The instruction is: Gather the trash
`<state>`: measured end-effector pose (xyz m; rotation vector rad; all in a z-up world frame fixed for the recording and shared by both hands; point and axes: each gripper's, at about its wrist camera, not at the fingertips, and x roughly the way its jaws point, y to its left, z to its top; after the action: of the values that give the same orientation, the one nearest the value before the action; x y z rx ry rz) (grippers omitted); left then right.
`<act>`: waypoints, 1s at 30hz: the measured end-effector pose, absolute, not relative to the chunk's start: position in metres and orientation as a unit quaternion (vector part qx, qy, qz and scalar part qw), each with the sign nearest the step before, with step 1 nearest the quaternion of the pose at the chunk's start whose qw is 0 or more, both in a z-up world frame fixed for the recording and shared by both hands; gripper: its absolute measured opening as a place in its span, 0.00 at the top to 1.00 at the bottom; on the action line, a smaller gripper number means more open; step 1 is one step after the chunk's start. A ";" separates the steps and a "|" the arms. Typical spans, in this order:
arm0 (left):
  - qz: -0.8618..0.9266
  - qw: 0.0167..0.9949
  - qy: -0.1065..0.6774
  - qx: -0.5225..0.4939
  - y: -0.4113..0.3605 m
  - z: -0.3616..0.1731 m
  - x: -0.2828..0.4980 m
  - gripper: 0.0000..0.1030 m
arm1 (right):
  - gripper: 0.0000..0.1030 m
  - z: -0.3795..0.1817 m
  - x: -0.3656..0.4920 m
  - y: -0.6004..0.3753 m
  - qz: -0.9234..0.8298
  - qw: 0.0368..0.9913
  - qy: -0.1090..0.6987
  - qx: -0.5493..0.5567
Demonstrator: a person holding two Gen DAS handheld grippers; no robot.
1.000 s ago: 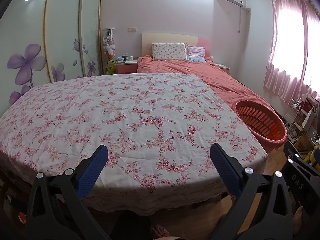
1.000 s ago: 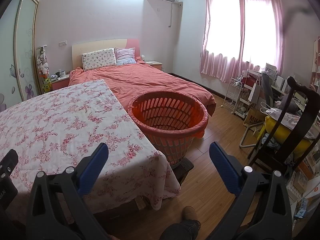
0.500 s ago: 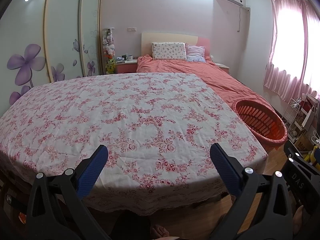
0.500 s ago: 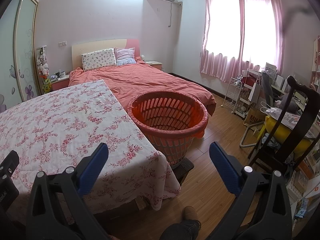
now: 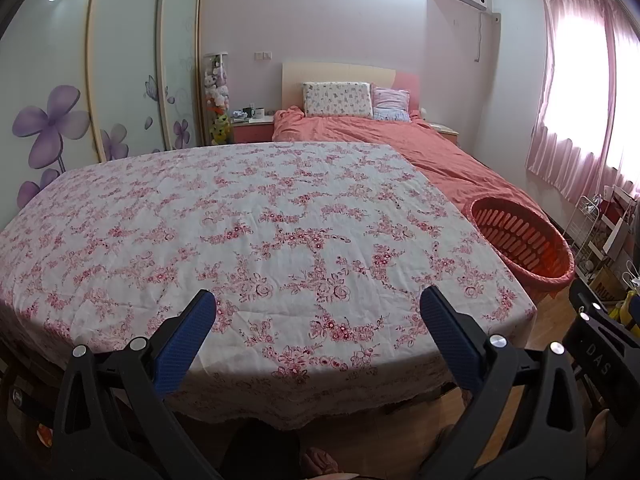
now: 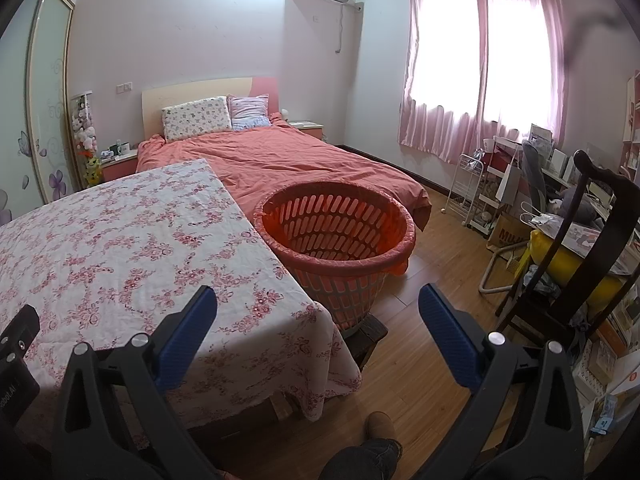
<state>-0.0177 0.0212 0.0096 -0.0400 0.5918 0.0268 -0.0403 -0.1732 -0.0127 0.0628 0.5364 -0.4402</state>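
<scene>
An orange slatted basket [image 6: 336, 236] with an orange liner stands on the floor at the table's right side; it also shows in the left wrist view [image 5: 520, 240]. A table under a floral pink-and-white cloth [image 5: 240, 232] fills the left wrist view and shows in the right wrist view [image 6: 112, 240]. I see no trash on it. My left gripper [image 5: 318, 312] is open and empty over the table's near edge. My right gripper [image 6: 318, 312] is open and empty, held above the table's right corner and facing the basket.
A bed with a salmon cover [image 6: 288, 160] lies behind the table and basket. A dark wooden chair [image 6: 592, 240] and cluttered shelves [image 6: 500, 188] stand at the right. A wardrobe with purple flowers [image 5: 60, 100] is at the left. The floor is wood [image 6: 420, 360].
</scene>
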 end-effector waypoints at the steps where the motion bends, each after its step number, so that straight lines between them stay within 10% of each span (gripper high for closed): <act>1: 0.013 0.956 0.292 -0.020 0.021 0.009 -0.018 0.03 | 0.04 -0.013 -0.040 -0.173 -0.216 0.940 0.263 0.031; 30: 0.015 0.955 0.296 -0.017 0.022 0.005 -0.018 0.03 | 0.04 -0.013 -0.040 -0.175 -0.215 0.940 0.264 0.032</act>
<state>-0.0181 0.0224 0.0051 -0.0345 0.6001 0.0300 -0.0396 -0.1750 -0.0129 0.0644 0.5398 -0.4397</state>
